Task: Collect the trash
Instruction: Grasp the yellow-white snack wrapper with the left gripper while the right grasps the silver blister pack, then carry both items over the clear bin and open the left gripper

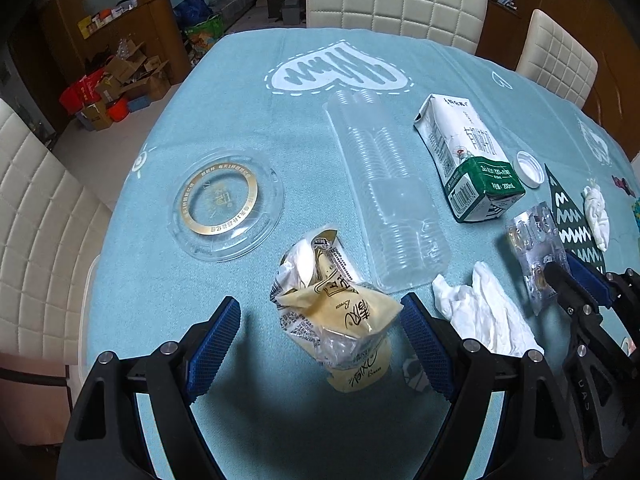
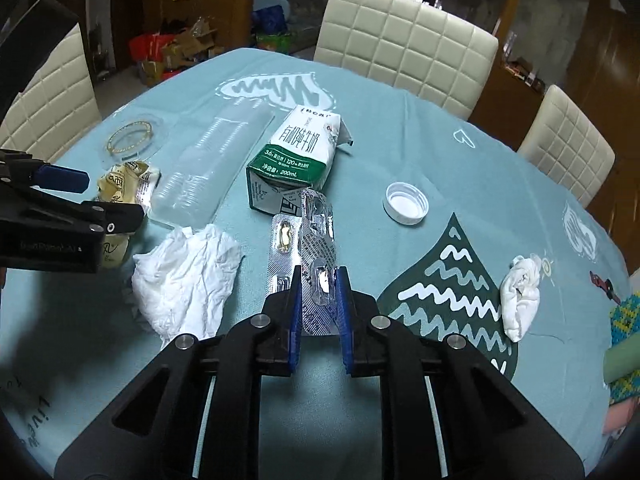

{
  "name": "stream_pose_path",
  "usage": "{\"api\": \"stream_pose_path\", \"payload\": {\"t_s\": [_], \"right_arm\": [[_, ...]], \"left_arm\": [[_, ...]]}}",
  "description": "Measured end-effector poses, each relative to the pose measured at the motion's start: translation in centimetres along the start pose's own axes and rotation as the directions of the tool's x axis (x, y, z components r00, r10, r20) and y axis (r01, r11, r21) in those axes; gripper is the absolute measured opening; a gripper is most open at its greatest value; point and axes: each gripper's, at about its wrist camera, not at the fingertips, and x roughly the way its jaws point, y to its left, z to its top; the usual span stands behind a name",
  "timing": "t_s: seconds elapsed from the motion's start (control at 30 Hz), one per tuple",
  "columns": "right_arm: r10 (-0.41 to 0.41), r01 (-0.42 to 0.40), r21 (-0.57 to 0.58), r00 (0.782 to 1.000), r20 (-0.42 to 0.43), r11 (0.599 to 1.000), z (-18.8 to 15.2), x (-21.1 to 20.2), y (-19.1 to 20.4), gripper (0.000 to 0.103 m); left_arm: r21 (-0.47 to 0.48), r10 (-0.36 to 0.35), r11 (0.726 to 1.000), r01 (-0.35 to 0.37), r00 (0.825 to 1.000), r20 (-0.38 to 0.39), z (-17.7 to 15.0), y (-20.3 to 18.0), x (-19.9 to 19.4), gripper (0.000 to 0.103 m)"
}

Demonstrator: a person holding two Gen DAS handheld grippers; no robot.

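Note:
My left gripper [image 1: 320, 312] is open, its fingers on either side of a crumpled yellow wrapper [image 1: 336, 312] on the blue tablecloth, also seen in the right wrist view [image 2: 124, 178]. My right gripper [image 2: 318, 280] is shut on a silver pill blister pack [image 2: 318, 240], which also shows in the left wrist view [image 1: 534, 248]. A crumpled white tissue [image 1: 484, 308] [image 2: 184, 272] lies between the two grippers. A green and white milk carton [image 1: 468, 160] [image 2: 294, 160] and a flattened clear plastic bottle [image 1: 388, 196] [image 2: 208, 168] lie further back.
A clear round lid with a gold ring [image 1: 224, 204] lies at the left. A white bottle cap [image 2: 406, 202] and a second wadded tissue [image 2: 520, 296] lie to the right. White padded chairs [image 2: 404, 44] stand around the table [image 1: 240, 100].

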Motion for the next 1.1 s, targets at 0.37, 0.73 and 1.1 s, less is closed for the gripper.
{"api": "stream_pose_path", "payload": {"t_s": [0.37,0.73,1.1], "right_arm": [[0.046,-0.044,0.065,0.998,-0.031,0.997,0.4,0.6,-0.6,0.018],[0.066,-0.065,0.095,0.998,0.001,0.993,1.3,-2.3,-0.4,0.018],[0.061,-0.064,0.036,0.996,0.072,0.997,1.8,-7.3,2.1,0.018]], "left_arm": [[0.008,-0.027,1.000,0.026,0.999,0.026,-0.1,0.1,-0.1,0.044],[0.036,-0.047,0.998,0.043,0.994,0.100,-1.4,0.6,-4.3,0.029],[0.032,-0.032,0.999,0.026,0.978,0.206,-3.6,2.2,-9.3,0.029]]}}
